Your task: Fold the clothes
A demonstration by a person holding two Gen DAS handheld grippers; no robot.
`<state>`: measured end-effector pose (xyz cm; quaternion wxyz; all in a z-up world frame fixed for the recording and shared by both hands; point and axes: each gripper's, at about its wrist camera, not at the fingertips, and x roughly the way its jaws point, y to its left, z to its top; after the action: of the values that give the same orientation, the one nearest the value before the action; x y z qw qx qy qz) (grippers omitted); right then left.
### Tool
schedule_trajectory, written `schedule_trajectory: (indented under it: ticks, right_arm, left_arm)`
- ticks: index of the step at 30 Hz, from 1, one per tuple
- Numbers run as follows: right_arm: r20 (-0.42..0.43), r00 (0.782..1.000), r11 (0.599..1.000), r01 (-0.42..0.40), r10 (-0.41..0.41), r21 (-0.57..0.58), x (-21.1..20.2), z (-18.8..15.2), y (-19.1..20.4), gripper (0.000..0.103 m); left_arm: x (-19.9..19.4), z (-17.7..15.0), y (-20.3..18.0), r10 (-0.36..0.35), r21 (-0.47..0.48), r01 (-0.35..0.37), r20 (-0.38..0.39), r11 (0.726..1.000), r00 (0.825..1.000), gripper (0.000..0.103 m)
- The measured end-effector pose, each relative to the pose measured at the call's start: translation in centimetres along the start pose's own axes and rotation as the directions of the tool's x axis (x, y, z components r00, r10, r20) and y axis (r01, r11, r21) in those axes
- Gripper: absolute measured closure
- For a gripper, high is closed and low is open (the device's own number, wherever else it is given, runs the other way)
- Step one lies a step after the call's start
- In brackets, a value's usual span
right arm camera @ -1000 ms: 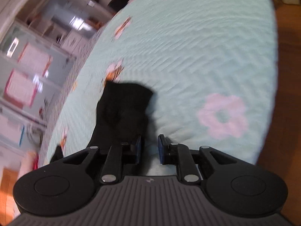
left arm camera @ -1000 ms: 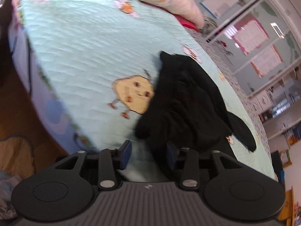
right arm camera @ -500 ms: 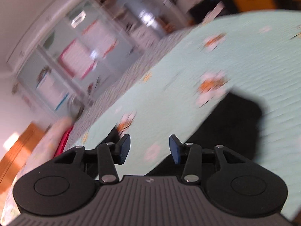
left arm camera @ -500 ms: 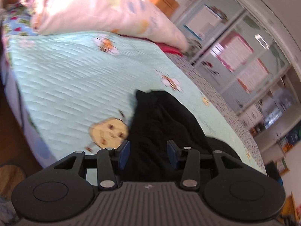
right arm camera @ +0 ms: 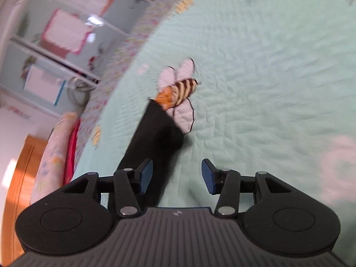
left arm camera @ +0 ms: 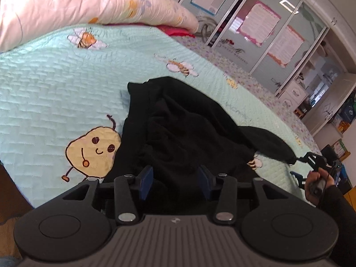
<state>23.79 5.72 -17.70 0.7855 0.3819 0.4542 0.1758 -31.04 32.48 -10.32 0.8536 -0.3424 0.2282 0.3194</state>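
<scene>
A crumpled black garment [left arm camera: 189, 122] lies on the mint quilt [left arm camera: 55, 89]. One sleeve [left arm camera: 267, 142] stretches to the right. My left gripper [left arm camera: 175, 182] hovers over the garment's near edge, open, its blue pads apart and the black cloth below them. In the right wrist view the flat end of the black sleeve [right arm camera: 155, 133] lies on the quilt beside a bee patch [right arm camera: 178, 89]. My right gripper [right arm camera: 176, 175] is over it, its jaws opening and not pressing on anything. The right gripper [left arm camera: 299, 165] also shows at the sleeve's tip, held by a hand.
A pale floral pillow [left arm camera: 89, 4] and a red item [left arm camera: 178, 31] lie at the head of the bed, by a wooden headboard [right arm camera: 20, 155]. Glass-fronted wardrobes [left arm camera: 267, 33] stand beyond the far side. The bed's near edge drops to the floor [left arm camera: 9, 189] at the left.
My right gripper's jaws went from narrow at the black sleeve to wide apart, and its view swung fast across the bed. My left gripper rolled toward level and moved over the garment.
</scene>
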Motion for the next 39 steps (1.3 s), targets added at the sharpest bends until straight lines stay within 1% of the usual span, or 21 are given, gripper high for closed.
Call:
schedule_trajectory:
  ticks: [3, 5, 6, 8, 11, 13, 17, 18, 20, 21, 22, 23, 24, 25, 26, 28, 30, 33, 36, 38, 39]
  right_arm:
    - [0.011, 0.996, 0.984, -0.085, 0.085, 0.154, 3.3, 1.0, -1.8, 0.055]
    - [0.004, 0.989, 0.968, -0.147, 0.149, 0.204, 4.6, 2.0, -1.8, 0.075]
    - [0.000, 0.986, 0.967, -0.162, 0.165, 0.198, 4.6, 2.5, -1.5, 0.091]
    - [0.007, 0.983, 0.973, -0.180, 0.181, 0.147, 3.7, 3.4, -0.6, 0.094]
    - [0.088, 0.971, 0.975, -0.223, 0.220, 0.022, -1.6, 4.4, 1.6, 0.095]
    - [0.153, 0.961, 0.972, -0.222, 0.232, -0.079, -6.1, 4.9, 3.2, 0.095]
    - [0.244, 0.958, 0.970, -0.098, 0.153, -0.221, -14.2, 5.3, 6.3, 0.094]
    - [0.264, 0.955, 0.968, -0.071, 0.136, -0.241, -15.4, 5.4, 7.0, 0.094]
    - [0.306, 0.948, 0.965, -0.001, 0.085, -0.263, -16.3, 5.7, 8.4, 0.084]
    - [0.309, 0.949, 0.961, 0.031, 0.057, -0.274, -15.6, 6.3, 8.8, 0.060]
    - [0.278, 0.960, 0.949, 0.057, 0.033, -0.309, -14.3, 7.0, 9.1, 0.039]
    - [0.242, 0.970, 0.936, 0.101, -0.017, -0.338, -12.9, 7.8, 8.8, 0.041]
    - [0.234, 0.966, 0.934, 0.177, -0.106, -0.311, -12.4, 8.4, 7.9, 0.051]
    - [0.229, 0.959, 0.933, 0.228, -0.166, -0.277, -12.3, 8.8, 6.7, 0.054]
    - [0.232, 0.962, 0.951, 0.199, -0.143, -0.237, -13.3, 8.8, 5.0, 0.054]
    - [0.225, 0.973, 0.966, 0.096, -0.041, -0.239, -15.4, 8.2, 1.4, 0.052]
    - [0.243, 0.967, 0.956, 0.140, -0.076, -0.258, -16.8, 7.2, -1.8, 0.052]
    - [0.287, 0.952, 0.920, 0.207, -0.111, -0.332, -17.8, 5.6, -5.6, 0.052]
    - [0.283, 0.948, 0.875, 0.257, -0.146, -0.411, -17.0, 4.0, -7.5, 0.045]
    - [0.313, 0.936, 0.842, 0.296, -0.161, -0.452, -16.7, 2.5, -7.9, 0.045]
    - [0.324, 0.933, 0.831, 0.302, -0.157, -0.467, -16.5, 1.8, -8.2, 0.040]
  left_arm:
    - [1.3, 0.2, 0.7, 0.025, -0.011, -0.025, -0.024, 1.000, 0.999, 0.056]
    - [1.7, 0.4, 1.0, 0.029, -0.030, -0.030, -0.031, 0.999, 0.999, 0.056]
    - [1.7, 0.4, 0.9, 0.030, -0.034, -0.031, -0.031, 0.999, 0.999, 0.056]
    - [1.6, 0.3, 0.8, 0.031, -0.041, -0.033, -0.029, 0.999, 0.999, 0.056]
    - [0.7, 0.0, 0.3, 0.018, -0.042, -0.019, -0.022, 0.999, 1.000, 0.056]
    - [0.0, -0.2, -0.2, 0.003, -0.036, -0.004, -0.012, 0.999, 1.000, 0.056]
    - [-1.2, -0.4, -1.3, -0.028, -0.039, 0.028, 0.013, 0.999, 1.000, 0.054]
    - [-1.3, -0.4, -1.6, -0.036, -0.040, 0.037, 0.013, 0.999, 0.999, 0.053]
    - [-1.6, -0.7, -2.2, -0.049, -0.043, 0.049, 0.005, 0.998, 0.999, 0.053]
    - [-1.7, -0.8, -2.5, -0.055, -0.044, 0.055, 0.001, 0.997, 0.998, 0.053]
    - [-2.0, -1.0, -2.7, -0.062, -0.045, 0.062, 0.002, 0.997, 0.998, 0.053]
    - [-2.4, -1.2, -2.9, -0.069, -0.045, 0.069, 0.003, 0.997, 0.998, 0.052]
    - [-2.8, -1.4, -2.9, -0.079, -0.042, 0.079, 0.007, 0.996, 0.997, 0.050]
    - [-3.0, -1.7, -2.9, -0.082, -0.036, 0.083, 0.009, 0.996, 0.997, 0.048]
    - [-3.0, -1.8, -2.6, -0.075, -0.038, 0.075, 0.003, 0.996, 0.997, 0.047]
    - [-2.7, -2.0, -2.1, -0.060, -0.045, 0.059, -0.014, 0.997, 0.998, 0.047]
    - [-2.4, -1.9, -1.8, -0.054, -0.046, 0.053, -0.018, 0.998, 0.998, 0.047]
    - [-1.7, -1.6, -2.2, -0.047, -0.034, 0.047, -0.021, 0.998, 0.999, 0.047]
    - [-0.9, -1.6, -2.7, -0.039, -0.029, 0.038, -0.033, 0.999, 0.999, 0.047]
    - [-0.4, -1.8, -3.1, -0.037, -0.024, 0.035, -0.047, 0.999, 0.998, 0.047]
    - [-0.2, -2.0, -3.3, -0.038, -0.019, 0.037, -0.056, 0.999, 0.998, 0.047]
